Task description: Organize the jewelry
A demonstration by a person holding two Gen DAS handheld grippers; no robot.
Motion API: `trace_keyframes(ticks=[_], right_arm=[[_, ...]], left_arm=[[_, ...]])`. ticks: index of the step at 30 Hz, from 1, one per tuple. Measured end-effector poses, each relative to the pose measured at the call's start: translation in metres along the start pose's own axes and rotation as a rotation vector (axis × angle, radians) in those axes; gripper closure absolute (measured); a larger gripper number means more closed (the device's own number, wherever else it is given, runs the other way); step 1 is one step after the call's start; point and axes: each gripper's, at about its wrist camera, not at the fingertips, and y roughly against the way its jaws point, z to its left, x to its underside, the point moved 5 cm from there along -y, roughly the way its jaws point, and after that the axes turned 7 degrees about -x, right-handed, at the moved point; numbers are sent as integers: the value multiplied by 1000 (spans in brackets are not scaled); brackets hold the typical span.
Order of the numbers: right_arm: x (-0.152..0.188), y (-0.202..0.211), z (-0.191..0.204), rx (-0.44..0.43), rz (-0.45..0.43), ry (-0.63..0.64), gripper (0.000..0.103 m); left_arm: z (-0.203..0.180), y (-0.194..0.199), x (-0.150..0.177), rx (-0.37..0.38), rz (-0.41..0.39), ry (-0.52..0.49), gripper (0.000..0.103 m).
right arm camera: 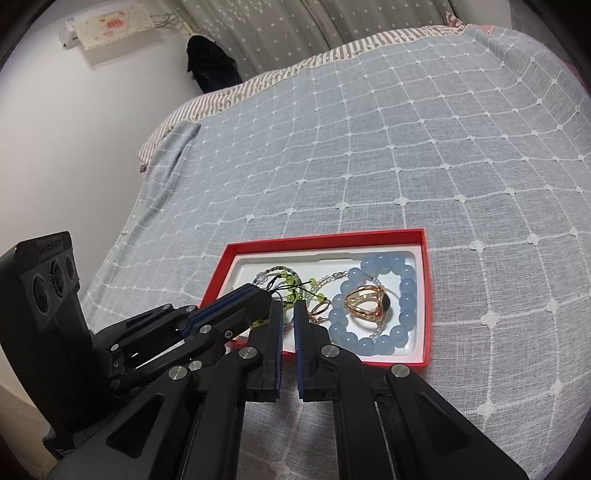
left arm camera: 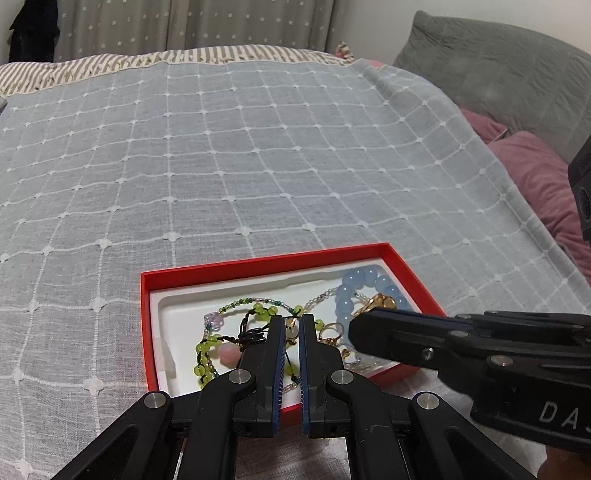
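Note:
A red box point(left arm camera: 258, 262) with a white insert lies on the bed and also shows in the right wrist view point(right arm camera: 424, 295). It holds a blue bead bracelet point(right arm camera: 406, 291), a gold ring point(right arm camera: 364, 302), a green bead string point(left arm camera: 207, 349) and thin chains. My left gripper point(left arm camera: 291, 321) hovers over the box's near edge, jaws nearly closed with a narrow gap and nothing between them. My right gripper point(right arm camera: 289, 306) also stands over the near edge, nearly closed and empty. It shows from the side in the left wrist view point(left arm camera: 354, 332), over the gold ring point(left arm camera: 382, 301).
The bed is covered by a grey-blue checked cloth point(left arm camera: 258, 147). Pink pillows point(left arm camera: 535, 184) and a grey pillow point(left arm camera: 498, 66) lie at the right. Curtains point(right arm camera: 295, 26) hang behind the bed.

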Motion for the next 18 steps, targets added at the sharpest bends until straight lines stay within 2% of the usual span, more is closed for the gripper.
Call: trace_keyframes(ticks=[4,9,16,18], right_arm=[[-3,8,-4,9,-25,-27,88],[-1,20,-8,13,-30,-63,87],[10,58,-1,24,-54,-51,86],[18,70,-2,44,-60,-47,75]], left_arm=[[4,5,-3,8,-5,18,87],[11,18,-10,19,-28,38,73],[28,47,-16,16,-50,118,68],[27,59,-14,-6,-56,120,66]])
